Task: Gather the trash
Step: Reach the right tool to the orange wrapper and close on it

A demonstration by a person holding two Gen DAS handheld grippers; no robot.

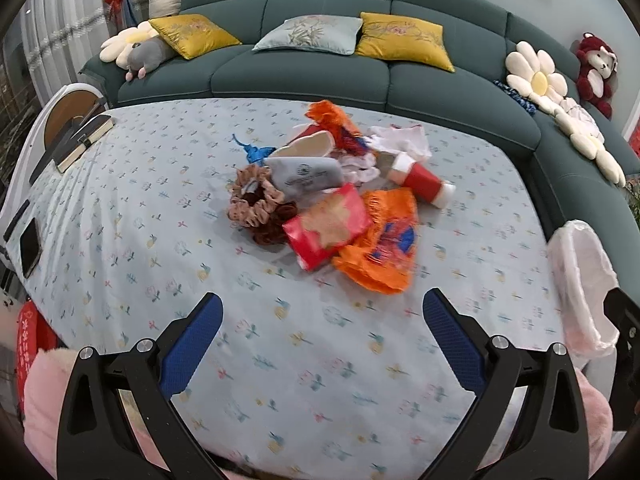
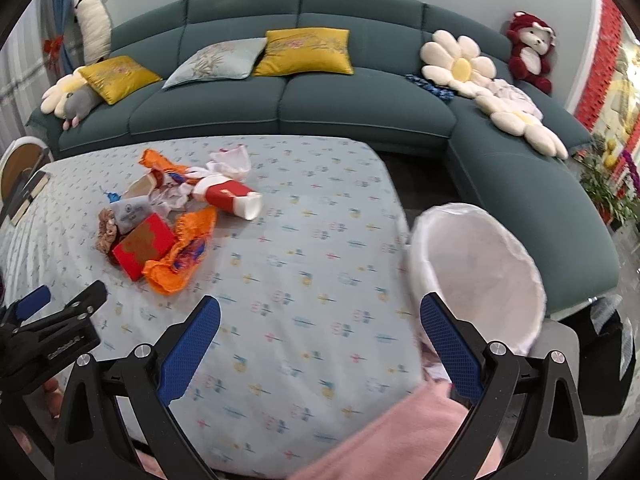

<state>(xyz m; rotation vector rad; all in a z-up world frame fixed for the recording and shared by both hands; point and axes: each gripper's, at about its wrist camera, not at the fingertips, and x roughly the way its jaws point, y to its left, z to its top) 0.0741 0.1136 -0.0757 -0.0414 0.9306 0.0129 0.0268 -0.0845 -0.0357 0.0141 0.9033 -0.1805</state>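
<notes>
Crowding mid-table, trash pile [image 1: 328,188] leaves edges (near side) bare.

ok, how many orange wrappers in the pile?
2. One orange wrapper at the pile's near edge beside the red packet; the other at the far edge, toward the sofa. More could be buried underneath.

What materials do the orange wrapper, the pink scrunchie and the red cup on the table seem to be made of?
Orange wrapper: likely thin plastic film, glossy and crumpled, with printed patches.
Pink scrunchie: fabric, probably satin-like, shown by gathered ruffles and a soft sheen.
Red cup: apparently paper, matte red outside, white inside, lying on its side.
</notes>
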